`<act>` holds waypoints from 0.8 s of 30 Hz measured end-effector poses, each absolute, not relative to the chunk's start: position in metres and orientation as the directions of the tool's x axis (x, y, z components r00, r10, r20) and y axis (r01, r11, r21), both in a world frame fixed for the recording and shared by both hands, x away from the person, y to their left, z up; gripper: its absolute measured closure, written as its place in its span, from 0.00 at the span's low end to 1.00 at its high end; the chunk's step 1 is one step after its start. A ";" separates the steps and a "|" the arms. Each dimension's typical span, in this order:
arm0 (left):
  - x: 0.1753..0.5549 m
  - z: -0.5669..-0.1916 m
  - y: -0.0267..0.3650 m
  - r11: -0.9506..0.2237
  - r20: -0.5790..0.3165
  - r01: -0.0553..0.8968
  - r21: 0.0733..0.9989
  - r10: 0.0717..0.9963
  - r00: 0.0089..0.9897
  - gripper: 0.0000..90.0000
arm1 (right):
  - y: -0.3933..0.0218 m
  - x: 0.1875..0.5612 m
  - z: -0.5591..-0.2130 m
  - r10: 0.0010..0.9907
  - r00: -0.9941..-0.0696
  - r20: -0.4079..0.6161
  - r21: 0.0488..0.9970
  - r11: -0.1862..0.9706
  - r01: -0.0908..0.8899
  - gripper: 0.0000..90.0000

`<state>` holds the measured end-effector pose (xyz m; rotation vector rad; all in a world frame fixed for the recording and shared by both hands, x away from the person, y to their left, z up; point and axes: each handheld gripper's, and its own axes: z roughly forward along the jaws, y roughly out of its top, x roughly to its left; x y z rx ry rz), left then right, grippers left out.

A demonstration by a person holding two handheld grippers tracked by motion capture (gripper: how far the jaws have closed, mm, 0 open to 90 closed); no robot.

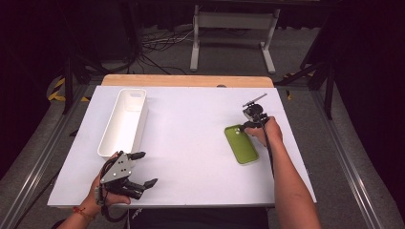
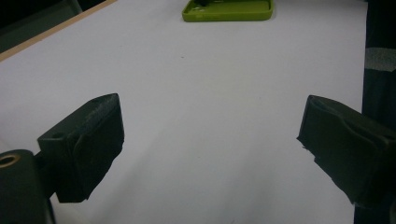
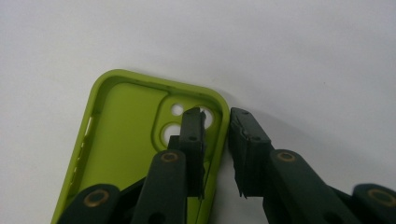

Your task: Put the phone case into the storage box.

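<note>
Right gripper (image 3: 217, 135) jaws are set astride one side wall of the green phone case (image 3: 126, 135), nearly pinching it; the case is not yet lifted from the table (image 1: 191, 124). Left gripper (image 1: 138, 169) rests spread and idle near the white bin (image 1: 125, 121), where the case is probably to be placed.

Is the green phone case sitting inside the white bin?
No, the green phone case lies on the table, well apart from the white bin.
</note>
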<state>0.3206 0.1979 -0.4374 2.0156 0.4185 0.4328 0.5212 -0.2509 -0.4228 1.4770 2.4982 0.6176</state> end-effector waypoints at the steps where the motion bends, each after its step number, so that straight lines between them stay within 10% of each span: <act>1: 0.320 -0.438 0.197 -0.445 0.121 0.113 0.888 0.464 0.877 0.08 | -0.251 0.521 -0.423 0.868 -0.493 0.060 0.434 0.422 0.796 0.85; 24: 0.319 -0.437 0.198 -0.456 0.135 0.105 0.884 0.463 0.876 0.09 | -0.254 0.520 -0.424 0.888 -0.449 0.101 0.445 0.363 0.819 0.86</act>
